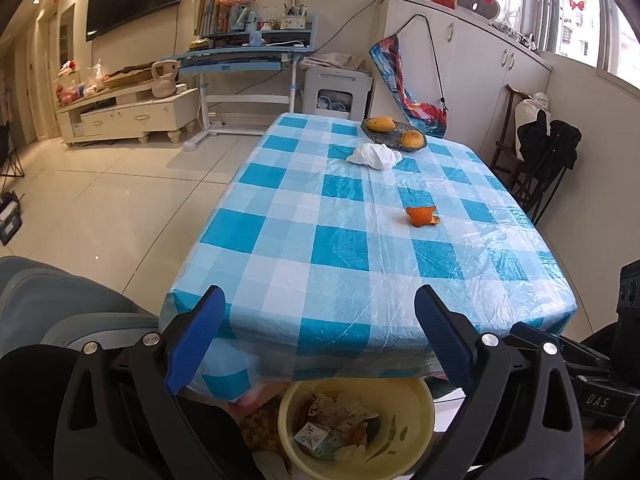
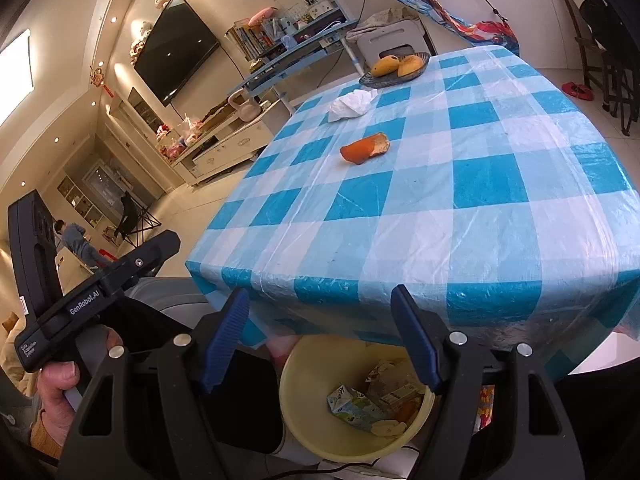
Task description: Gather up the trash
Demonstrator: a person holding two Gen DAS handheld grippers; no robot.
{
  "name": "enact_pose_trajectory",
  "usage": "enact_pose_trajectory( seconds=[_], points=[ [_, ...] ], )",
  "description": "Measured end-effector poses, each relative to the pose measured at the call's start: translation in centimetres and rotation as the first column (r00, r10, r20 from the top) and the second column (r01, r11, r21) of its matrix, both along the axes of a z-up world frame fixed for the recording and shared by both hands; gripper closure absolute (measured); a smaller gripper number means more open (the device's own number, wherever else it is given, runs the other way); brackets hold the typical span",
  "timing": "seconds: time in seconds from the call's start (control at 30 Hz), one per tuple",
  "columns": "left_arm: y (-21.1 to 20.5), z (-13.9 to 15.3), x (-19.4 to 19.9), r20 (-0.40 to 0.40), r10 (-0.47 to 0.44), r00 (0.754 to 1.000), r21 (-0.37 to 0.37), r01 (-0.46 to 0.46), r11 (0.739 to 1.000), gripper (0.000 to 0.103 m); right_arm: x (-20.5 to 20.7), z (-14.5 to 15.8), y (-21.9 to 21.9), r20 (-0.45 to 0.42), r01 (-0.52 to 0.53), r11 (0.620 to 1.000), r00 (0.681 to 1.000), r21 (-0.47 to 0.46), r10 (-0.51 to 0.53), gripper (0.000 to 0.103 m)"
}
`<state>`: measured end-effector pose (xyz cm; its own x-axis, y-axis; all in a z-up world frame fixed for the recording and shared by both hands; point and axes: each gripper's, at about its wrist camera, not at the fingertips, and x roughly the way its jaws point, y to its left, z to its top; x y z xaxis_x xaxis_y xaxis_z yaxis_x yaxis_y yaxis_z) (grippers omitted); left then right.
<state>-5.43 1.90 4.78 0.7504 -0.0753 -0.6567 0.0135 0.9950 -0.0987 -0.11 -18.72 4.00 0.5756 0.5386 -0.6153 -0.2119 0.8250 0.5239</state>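
peel (image 2: 365, 148) lies mid-table (image 2: 500, 216), long axis running left-right in the right view, pale inside turned toward the fruit bowl (image 2: 394, 70); tissue (image 2: 352, 105) sits between them. bin (image 2: 304, 412) below the near edge is half hidden by the cloth, its contents jumbled. left gripper (image 1: 320, 344) and right gripper (image 2: 324, 340) both gape, empty.

One orange peel (image 1: 421, 216), one crumpled tissue (image 1: 375, 156), two mangoes (image 1: 381, 124) in one dish (image 1: 394, 141), one yellow bin (image 1: 356, 426).
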Motion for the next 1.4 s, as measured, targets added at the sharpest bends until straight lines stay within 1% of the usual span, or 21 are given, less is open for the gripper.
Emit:
enact_pose_trajectory(
  seconds=[0.07,0.23,0.4,0.6,0.67,0.83,0.9,0.97,1.1,1.2,1.23,1.4],
  points=[
    [0.0,0.5,0.7,-0.007,-0.02,1.0,-0.031,0.019,0.999,0.011,0.6,0.3,0.5,0.008,-0.018,1.0,1.0,-0.021,0.018,0.032],
    [-0.1,2.1,2.9,0.017,-0.041,0.999,-0.032,0.041,0.999,0.011,2.4,1.1,1.5,0.036,-0.045,0.996,0.998,-0.078,0.048,0.032],
    [-0.6,3.2,6.4,0.029,-0.061,0.998,-0.016,0.061,0.998,0.011,5.2,1.3,2.0,0.039,-0.057,0.99,0.997,-0.132,0.063,0.032],
    [-1.6,3.3,11.4,0.027,-0.103,0.994,0.023,0.103,0.994,0.011,8.9,1.3,2.6,0.04,-0.076,0.977,0.996,-0.198,0.086,0.032],
    [-1.8,3.1,13.4,0.019,-0.12,0.993,0.019,0.12,0.993,0.011,10.0,1.2,2.7,0.038,-0.078,0.974,0.995,-0.214,0.088,0.032],
    [-2.7,2.2,18.2,-0.004,-0.131,0.991,0.045,0.131,0.99,0.011,12.5,1.0,2.7,0.035,-0.067,0.969,0.996,-0.237,0.078,0.032],
    [-3.2,1.7,20.1,-0.015,-0.136,0.991,0.051,0.137,0.989,0.011,13.5,0.8,2.7,0.031,-0.069,0.966,0.996,-0.248,0.079,0.034],
    [-3.7,1.0,21.8,-0.027,-0.147,0.989,0.054,0.148,0.987,0.011,14.3,0.6,2.9,0.024,-0.076,0.964,0.996,-0.256,0.085,0.037],
    [-5.1,-0.3,25.3,-0.05,-0.173,0.984,0.062,0.176,0.982,0.011,15.4,0.3,2.9,0.015,-0.085,0.963,0.996,-0.254,0.092,0.039],
    [-6.0,-1.2,27.3,-0.061,-0.185,0.981,0.067,0.189,0.98,0.011,16.0,-0.1,3.0,0.002,-0.096,0.959,0.995,-0.268,0.1,0.044],
    [-6.3,-1.6,28.0,-0.066,-0.194,0.979,0.069,0.198,0.978,0.011,16.2,-0.2,3.1,-0.005,-0.102,0.956,0.995,-0.275,0.104,0.048],
    [-8.4,-3.1,30.7,-0.091,-0.236,0.968,0.109,0.245,0.963,0.011,16.7,-0.6,3.5,-0.02,-0.125,0.938,0.992,-0.324,0.125,0.057]
  ],
)
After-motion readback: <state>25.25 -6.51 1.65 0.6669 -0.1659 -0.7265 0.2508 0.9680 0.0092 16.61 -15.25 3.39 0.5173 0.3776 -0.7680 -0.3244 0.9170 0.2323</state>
